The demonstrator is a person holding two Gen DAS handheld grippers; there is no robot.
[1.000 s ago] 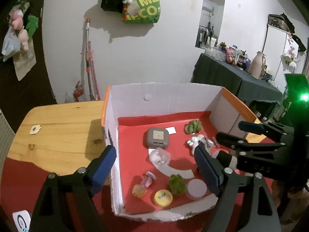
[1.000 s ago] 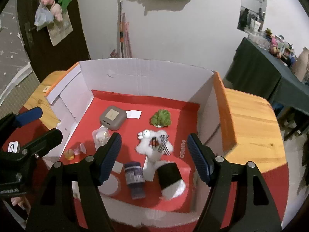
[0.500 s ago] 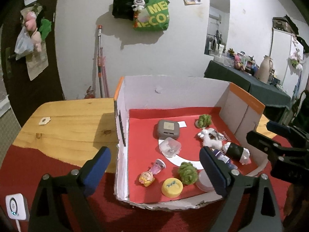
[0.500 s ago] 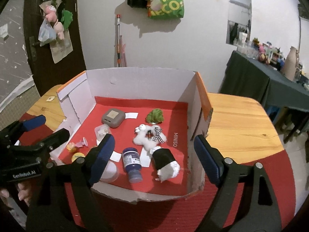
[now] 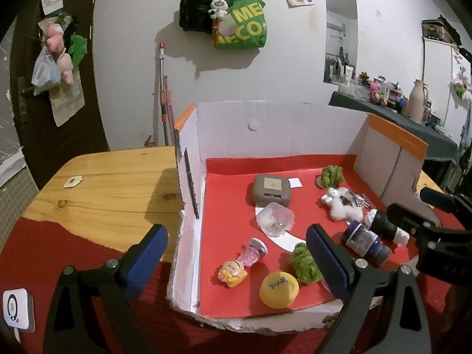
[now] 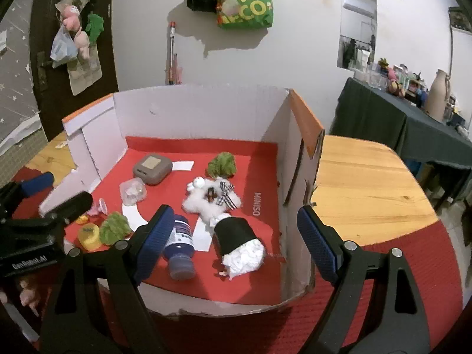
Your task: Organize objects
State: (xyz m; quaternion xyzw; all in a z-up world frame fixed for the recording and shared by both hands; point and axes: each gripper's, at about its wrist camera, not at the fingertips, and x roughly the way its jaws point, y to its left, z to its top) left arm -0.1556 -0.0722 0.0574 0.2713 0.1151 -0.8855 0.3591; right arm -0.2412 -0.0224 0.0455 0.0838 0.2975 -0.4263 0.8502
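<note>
While both grippers, left gripper (image 5: pixel 236 253) and right gripper (image 6: pixel 233 233), are hanging released and empty, the box (image 6: pixel 206 109) wall is standing before bottle (image 6: pixel 180 244), plush (image 6: pixel 212 200), yellow cap (image 5: pixel 278 290).

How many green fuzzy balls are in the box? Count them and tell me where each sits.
2. One green ball sits near the back, beside the white plush rabbit. The other green ball lies near the front, next to the yellow lid.

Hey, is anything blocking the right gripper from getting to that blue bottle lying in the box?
Only the box's low, torn front wall stands between. The right gripper is open and empty, and above that wall the blue bottle lies uncovered on its side beside the black roll.
</note>
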